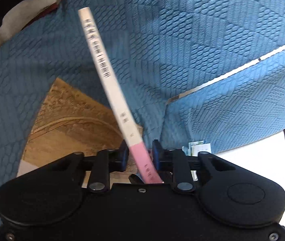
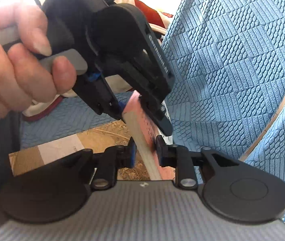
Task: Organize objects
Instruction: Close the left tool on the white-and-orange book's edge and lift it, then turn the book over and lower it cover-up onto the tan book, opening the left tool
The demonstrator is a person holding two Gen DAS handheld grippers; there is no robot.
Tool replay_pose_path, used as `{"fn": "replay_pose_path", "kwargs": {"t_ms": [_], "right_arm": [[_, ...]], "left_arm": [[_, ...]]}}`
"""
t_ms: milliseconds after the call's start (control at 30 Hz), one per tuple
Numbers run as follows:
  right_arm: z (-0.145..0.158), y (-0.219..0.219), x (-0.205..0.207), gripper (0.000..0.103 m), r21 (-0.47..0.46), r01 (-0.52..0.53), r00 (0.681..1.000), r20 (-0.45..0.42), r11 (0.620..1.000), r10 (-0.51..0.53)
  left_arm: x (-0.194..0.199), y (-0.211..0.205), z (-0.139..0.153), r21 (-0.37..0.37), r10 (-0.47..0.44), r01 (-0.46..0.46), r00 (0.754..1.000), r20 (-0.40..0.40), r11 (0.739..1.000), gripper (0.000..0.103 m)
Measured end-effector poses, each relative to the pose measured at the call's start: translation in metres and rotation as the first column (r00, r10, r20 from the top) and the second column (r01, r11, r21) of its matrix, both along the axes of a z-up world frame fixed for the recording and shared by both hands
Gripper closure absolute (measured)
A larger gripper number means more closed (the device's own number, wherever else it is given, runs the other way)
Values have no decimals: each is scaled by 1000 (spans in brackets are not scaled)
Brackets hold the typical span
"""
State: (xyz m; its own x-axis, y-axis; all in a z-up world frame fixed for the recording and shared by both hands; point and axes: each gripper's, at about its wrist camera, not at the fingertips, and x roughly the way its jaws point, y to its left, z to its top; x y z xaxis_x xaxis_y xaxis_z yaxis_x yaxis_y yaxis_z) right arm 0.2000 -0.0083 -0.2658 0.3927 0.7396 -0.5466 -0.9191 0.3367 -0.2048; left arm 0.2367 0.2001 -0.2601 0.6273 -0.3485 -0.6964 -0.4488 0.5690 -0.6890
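Pink-and-white paperback book (image 1: pixel 110 84) is pinched at its pink end by both the left gripper (image 1: pixel 140 152) and right gripper (image 2: pixel 145 150), probably for a handover.

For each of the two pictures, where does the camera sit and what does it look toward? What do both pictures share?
Left wrist view: sits on the left gripper, looks along its fingers, up the spine of a pink-and-white book, toward blue quilted fabric; only the gripper's own black body shows.
Right wrist view: sits on the right gripper, looks at the same book, the left gripper and the person's hand holding it.
Shared: the book, gripped by both, and the fabric.
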Motion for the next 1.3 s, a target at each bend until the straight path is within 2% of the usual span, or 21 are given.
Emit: {"fn": "replay_pose_path", "kwargs": {"t_ms": [100, 167, 233, 300, 367, 433, 467, 567, 633, 667, 767, 900, 967, 1100, 1167, 1267, 1300], "right_arm": [[2, -3, -1, 73, -4, 26, 999, -43, 1000, -26], [5, -8, 6, 72, 3, 64, 986, -152, 998, -63], [8, -18, 15, 71, 33, 121, 954, -281, 992, -107], [7, -30, 26, 72, 64, 197, 897, -414, 978, -153], [3, -44, 39, 71, 94, 275, 812, -556, 957, -179], [-3, -61, 52, 70, 120, 360, 711, -678, 925, -188], [-8, -70, 59, 67, 129, 413, 648, -738, 902, -191], [-31, -96, 81, 51, 116, 575, 410, -898, 810, -162], [-47, -107, 89, 45, 121, 642, 268, -961, 757, -74], [-54, -109, 91, 38, 119, 663, 209, -977, 739, -30], [-70, -105, 85, 18, 108, 703, 77, -994, 703, 76], [-90, -88, 77, 16, 41, 704, -74, -989, 709, 130], [-99, -82, 75, 16, 20, 706, -118, -982, 708, 145], [-109, -75, 81, 16, 1, 747, -143, -976, 665, 162], [-112, -73, 87, 16, 3, 775, -144, -973, 632, 182], [-113, -68, 97, 17, -8, 793, -130, -979, 609, 157], [-113, -67, 100, 23, -10, 797, -122, -982, 604, 145]], "left_arm": [[-2, 1, -5, -7, -8, 8, 1000, -5, 1000, 85], [-2, 1, -8, 0, -14, 14, 1000, -7, 1000, 85], [-2, 4, -11, -23, -1, 1, 1000, -9, 1000, 85], [-2, 7, -14, -45, 11, -12, 1000, -9, 999, 85], [-4, 10, -16, -66, 20, -20, 1000, 0, 998, 85], [-4, 13, -17, -80, 25, -25, 1000, -1, 996, 85], [-4, 13, -17, -81, 25, -25, 1000, -3, 996, 85], [-3, 14, -17, -82, 27, -27, 1000, -5, 996, 86], [-3, 13, -16, -80, 25, -25, 1000, -3, 996, 86], [-3, 13, -16, -79, 24, -24, 1000, -1, 997, 86], [-3, 13, -17, -82, 27, -28, 1000, -2, 996, 86], [-7, 17, -21, -125, 50, -49, 999, 4, 991, 86], [-9, 20, -22, -138, 60, -59, 998, 4, 989, 86], [-11, 24, -22, -144, 70, -69, 998, 6, 987, 86], [-13, 25, -21, -142, 74, -72, 997, 4, 987, 87], [-15, 26, -22, -141, 78, -77, 997, 1, 987, 87], [-16, 28, -23, -140, 81, -80, 997, -1, 987, 88]]}}
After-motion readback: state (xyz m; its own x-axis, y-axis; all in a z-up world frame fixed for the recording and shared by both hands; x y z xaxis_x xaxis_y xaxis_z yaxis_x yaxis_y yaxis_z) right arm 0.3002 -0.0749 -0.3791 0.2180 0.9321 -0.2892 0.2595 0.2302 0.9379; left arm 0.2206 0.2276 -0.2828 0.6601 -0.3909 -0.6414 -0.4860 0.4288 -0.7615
